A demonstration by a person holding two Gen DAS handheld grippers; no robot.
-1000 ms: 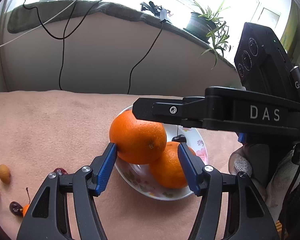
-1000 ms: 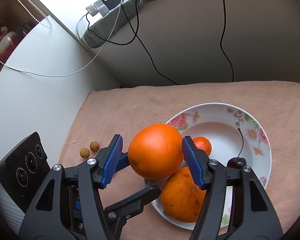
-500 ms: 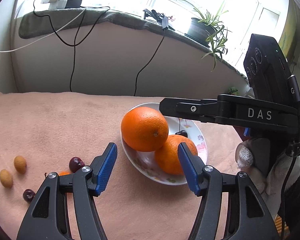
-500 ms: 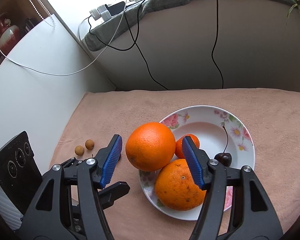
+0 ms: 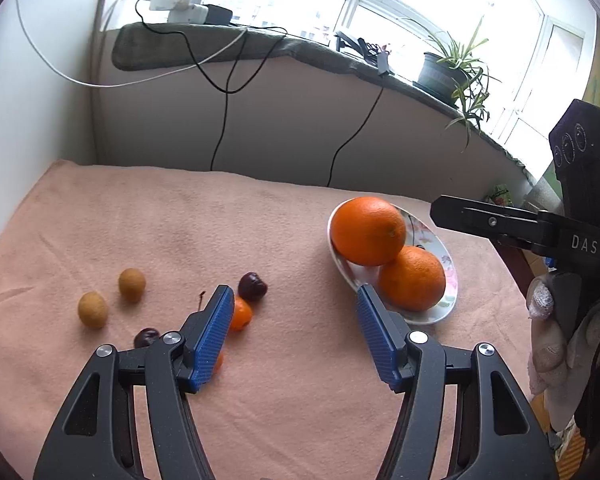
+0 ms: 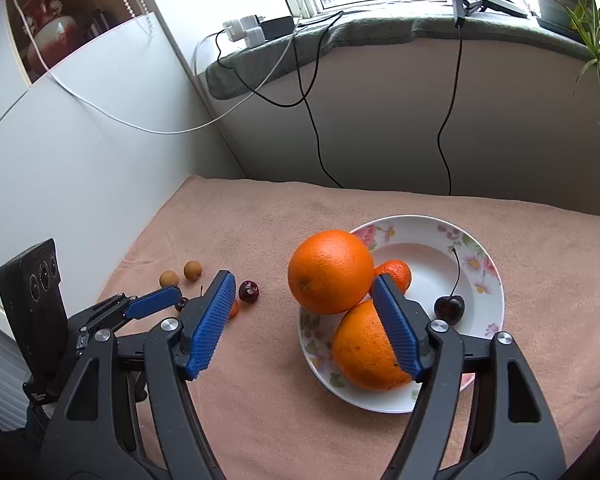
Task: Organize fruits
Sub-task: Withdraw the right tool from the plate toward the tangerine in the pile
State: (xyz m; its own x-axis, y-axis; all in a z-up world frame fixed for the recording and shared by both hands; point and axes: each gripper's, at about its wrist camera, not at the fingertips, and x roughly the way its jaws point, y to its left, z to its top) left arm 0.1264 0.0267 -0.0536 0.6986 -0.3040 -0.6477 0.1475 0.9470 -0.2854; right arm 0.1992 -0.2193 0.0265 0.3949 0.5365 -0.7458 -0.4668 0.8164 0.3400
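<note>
A floral plate (image 6: pixel 488 292) (image 5: pixel 447 276) holds two big oranges, one (image 6: pixel 330 271) (image 5: pixel 367 230) stacked on the other (image 6: pixel 364 352) (image 5: pixel 412 278), plus a small mandarin (image 6: pixel 396 274) and a cherry (image 6: pixel 449 307). On the cloth to the left lie two tan longans (image 5: pixel 132 285) (image 5: pixel 93 309), two cherries (image 5: pixel 252 286) (image 5: pixel 146 337) and a small orange fruit (image 5: pixel 241 314). My left gripper (image 5: pixel 296 334) is open and empty, over the cloth between the loose fruit and the plate. My right gripper (image 6: pixel 304 326) is open and empty, pulled back in front of the plate.
A peach cloth (image 5: pixel 180 232) covers the table. A wall and a sill with cables, chargers (image 5: pixel 180 4) and a potted plant (image 5: pixel 444 74) stand behind. A white cabinet side (image 6: pixel 80 132) bounds the left.
Both grippers pulled back from the top orange, which now rests on the plate's other orange. The left gripper swung left, bringing the loose fruit into view.
</note>
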